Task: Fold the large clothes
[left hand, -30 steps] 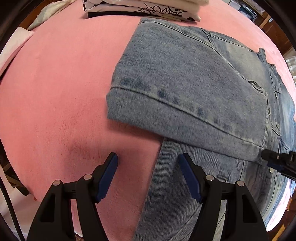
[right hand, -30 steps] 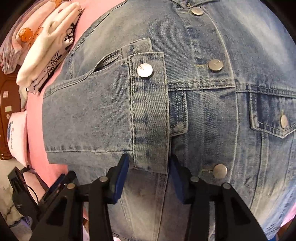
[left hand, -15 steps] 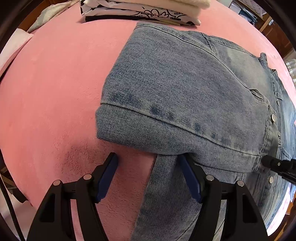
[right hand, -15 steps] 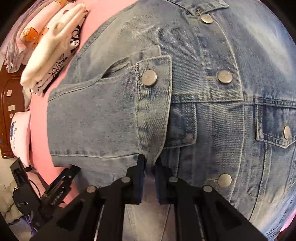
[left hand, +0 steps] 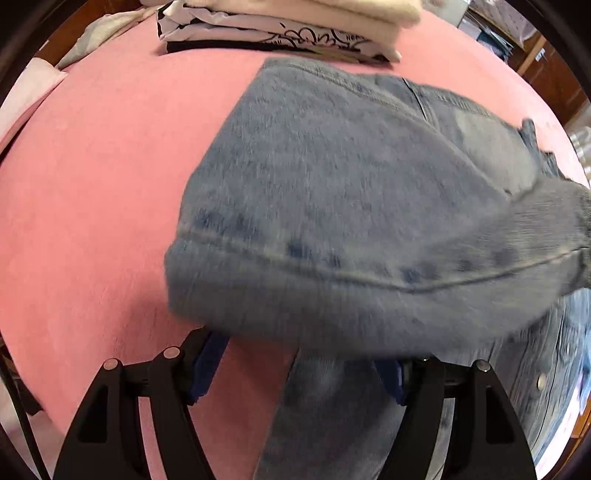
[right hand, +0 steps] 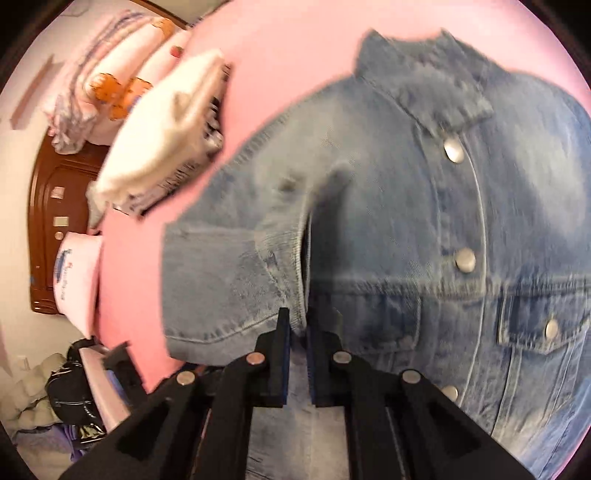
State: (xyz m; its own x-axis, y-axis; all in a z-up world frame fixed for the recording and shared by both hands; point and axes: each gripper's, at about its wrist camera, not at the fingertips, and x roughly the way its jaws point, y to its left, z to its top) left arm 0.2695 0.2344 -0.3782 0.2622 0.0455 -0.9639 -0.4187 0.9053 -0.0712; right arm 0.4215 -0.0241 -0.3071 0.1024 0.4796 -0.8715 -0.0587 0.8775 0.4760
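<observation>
A light-blue denim jacket lies front-up, snaps closed, on the pink bed cover. My right gripper is shut on the cuff of its sleeve and holds it raised off the jacket's chest. In the left wrist view that sleeve hangs blurred just above my left gripper. The left gripper is open, its blue pads partly hidden under the sleeve's fold. The jacket's side edge lies between the left fingers, untouched.
A stack of folded white and printed clothes sits on the bed past the jacket, also in the right wrist view. Pink bedding with a bear print and a wooden headboard lie beyond. Bags sit on the floor.
My right gripper closed on the sleeve cuff and rose, lifting the sleeve off the jacket front. The left gripper, still open, slid in under the sleeve's fold.
</observation>
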